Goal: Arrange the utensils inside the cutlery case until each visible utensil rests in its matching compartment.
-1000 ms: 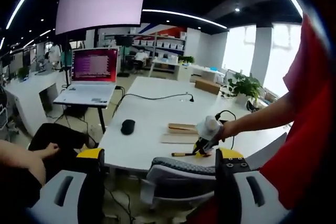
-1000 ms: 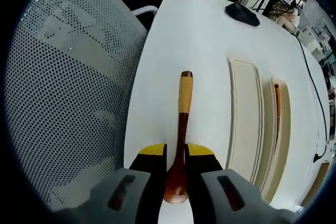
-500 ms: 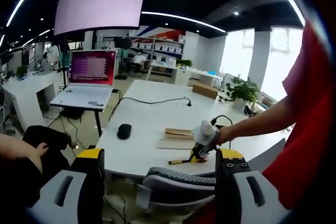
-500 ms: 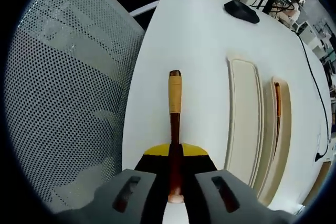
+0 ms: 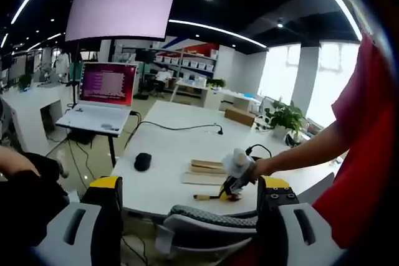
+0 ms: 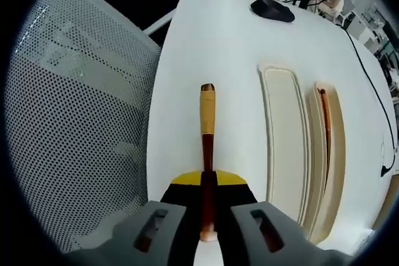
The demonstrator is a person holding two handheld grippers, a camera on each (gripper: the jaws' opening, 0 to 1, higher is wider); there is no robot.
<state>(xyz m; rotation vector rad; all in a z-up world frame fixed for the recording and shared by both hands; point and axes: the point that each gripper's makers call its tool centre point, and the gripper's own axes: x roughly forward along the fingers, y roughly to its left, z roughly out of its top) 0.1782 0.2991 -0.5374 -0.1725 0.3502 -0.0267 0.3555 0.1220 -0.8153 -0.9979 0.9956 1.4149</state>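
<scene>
My right gripper (image 6: 206, 182) is shut on a wooden spoon (image 6: 206, 130), whose yellow-wrapped handle points away over the white table (image 6: 212, 35). To its right lies the pale cutlery case (image 6: 303, 147): its near compartment (image 6: 284, 141) is bare and a dark thin utensil (image 6: 325, 126) rests in the far one. In the left gripper view the case (image 5: 206, 171) sits far off on the table, with the right gripper (image 5: 228, 189) in a person's hand over the spoon (image 5: 207, 196). My left gripper (image 5: 190, 216) is open, its jaws wide apart, well back from the table.
A grey mesh chair back (image 6: 75, 129) stands left of the table edge, seen also as chair (image 5: 212, 216). A black mouse (image 6: 270, 9) lies at the table's far end, mouse (image 5: 142, 161). A laptop (image 5: 103, 98) on a stand, a cable (image 5: 181, 127) and a person's red sleeve (image 5: 368, 154) are around.
The right gripper closed on the spoon a second ago and has kept hold of it. The left gripper's camera drifted a little farther from the table.
</scene>
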